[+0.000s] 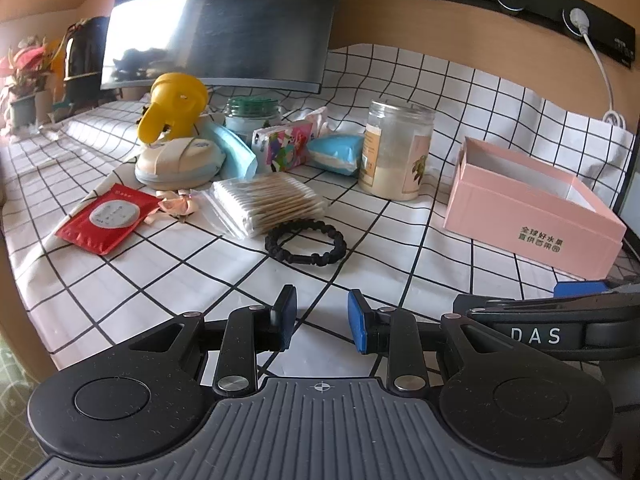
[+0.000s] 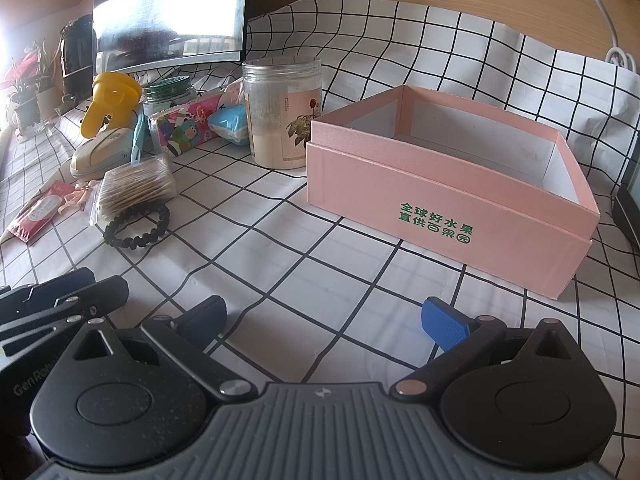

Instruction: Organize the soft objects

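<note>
- Checked cloth (image 1: pixel 168 280) drapes the counter.
- One pink cardboard box (image 2: pixel 452 208), open, at two o'clock.
- One black braided hair tie (image 1: pixel 306 243), twelve o'clock.
- Left gripper (image 1: pixel 322 318) narrowly parted, empty; right gripper (image 2: pixel 324 320) spread, empty.

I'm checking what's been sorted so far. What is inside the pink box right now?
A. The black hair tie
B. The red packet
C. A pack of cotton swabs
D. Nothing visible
D: the pink box shows only its bare white inside, while the black hair tie, the pack of cotton swabs and the red packet all lie on the checked cloth outside it.
</note>
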Motion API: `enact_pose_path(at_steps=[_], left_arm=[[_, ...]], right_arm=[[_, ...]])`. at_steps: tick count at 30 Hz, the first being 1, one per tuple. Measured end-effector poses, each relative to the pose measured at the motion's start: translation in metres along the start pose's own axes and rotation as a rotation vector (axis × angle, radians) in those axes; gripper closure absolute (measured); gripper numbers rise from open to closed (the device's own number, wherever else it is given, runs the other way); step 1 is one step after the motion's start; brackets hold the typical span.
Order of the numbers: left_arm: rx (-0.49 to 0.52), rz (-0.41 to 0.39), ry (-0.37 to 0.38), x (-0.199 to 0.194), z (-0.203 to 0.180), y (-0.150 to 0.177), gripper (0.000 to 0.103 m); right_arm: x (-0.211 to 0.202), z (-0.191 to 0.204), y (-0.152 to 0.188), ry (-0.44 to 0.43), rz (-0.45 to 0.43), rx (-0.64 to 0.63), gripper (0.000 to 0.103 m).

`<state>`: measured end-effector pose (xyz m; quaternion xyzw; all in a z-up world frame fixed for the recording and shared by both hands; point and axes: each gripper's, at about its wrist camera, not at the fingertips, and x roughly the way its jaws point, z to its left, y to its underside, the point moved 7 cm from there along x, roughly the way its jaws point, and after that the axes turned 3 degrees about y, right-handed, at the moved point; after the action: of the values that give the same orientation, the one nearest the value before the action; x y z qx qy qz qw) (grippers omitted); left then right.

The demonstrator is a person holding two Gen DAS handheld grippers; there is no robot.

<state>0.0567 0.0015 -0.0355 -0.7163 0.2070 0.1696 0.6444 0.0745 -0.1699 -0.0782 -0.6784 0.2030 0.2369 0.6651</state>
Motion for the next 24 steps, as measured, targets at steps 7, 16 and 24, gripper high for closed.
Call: enact_pose_path(at_steps=[7,16,24], left_arm=[[0.020,0.003,-0.011,0.0010,-0.0023,0.0007,0.072],[0.028,0.002,-0.012,0.0015,-0.0024,0.0013,0.072],[0.045,0.004,-0.018,0.0017,-0.0041,0.0018,0.072]], right_arm=[[-0.0001,-0.0001,-0.0001,0.000,0.000,0.000,0.000],[-0.0002,-0.0002,-0.0001,0.000,0.000,0.000,0.000],[-0.0002,-0.0005,-0.0003,0.000,0.000,0.000,0.000]])
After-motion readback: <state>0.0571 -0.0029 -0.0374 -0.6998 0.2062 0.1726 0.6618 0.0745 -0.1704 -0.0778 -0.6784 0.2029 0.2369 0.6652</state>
